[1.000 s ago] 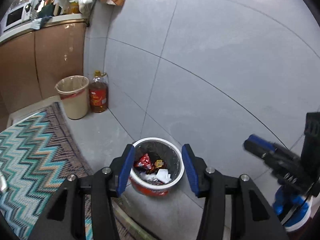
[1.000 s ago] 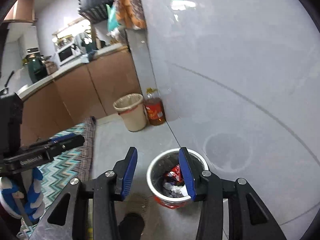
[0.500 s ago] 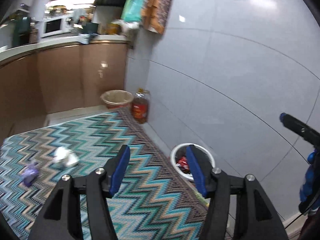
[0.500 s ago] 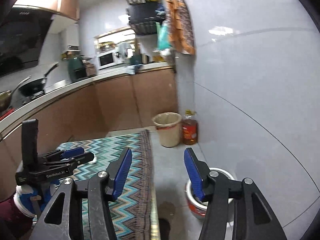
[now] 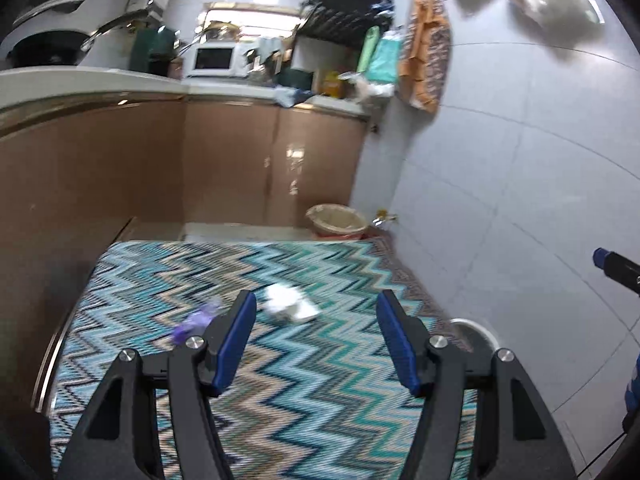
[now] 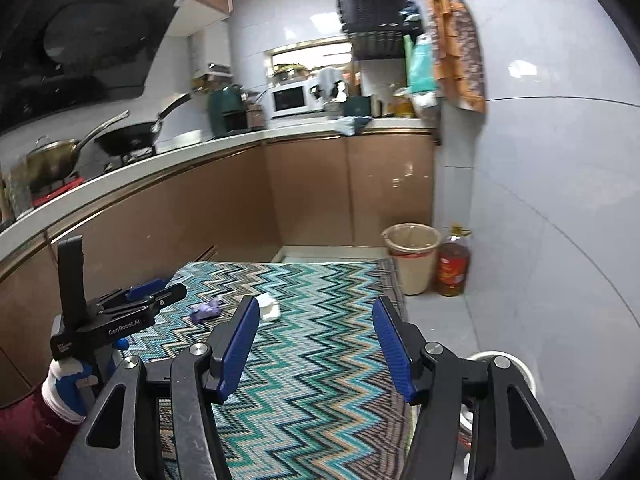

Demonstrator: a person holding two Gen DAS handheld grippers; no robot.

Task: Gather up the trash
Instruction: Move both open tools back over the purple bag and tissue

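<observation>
A crumpled white paper (image 5: pixel 289 303) and a purple wrapper (image 5: pixel 194 320) lie on the zigzag rug (image 5: pixel 312 392); both also show in the right wrist view, the white paper (image 6: pixel 267 307) and the purple wrapper (image 6: pixel 206 309). My left gripper (image 5: pixel 314 344) is open and empty above the rug, the paper just beyond its fingertips. My right gripper (image 6: pixel 314 350) is open and empty, further back. The small white bin (image 6: pixel 508 364) sits low right by the wall, its rim showing in the left wrist view (image 5: pixel 474 330). The left gripper also appears in the right wrist view (image 6: pixel 152 292).
Brown kitchen cabinets (image 6: pixel 312 192) run along the left and back. A beige waste bin (image 6: pixel 412 256) and an oil bottle (image 6: pixel 452 264) stand in the far corner. A grey tiled wall (image 5: pixel 520 184) is on the right.
Both grippers have swung up and left, away from the small white bin, now facing the rug. The white paper and purple wrapper sit closer to the left gripper's fingertips.
</observation>
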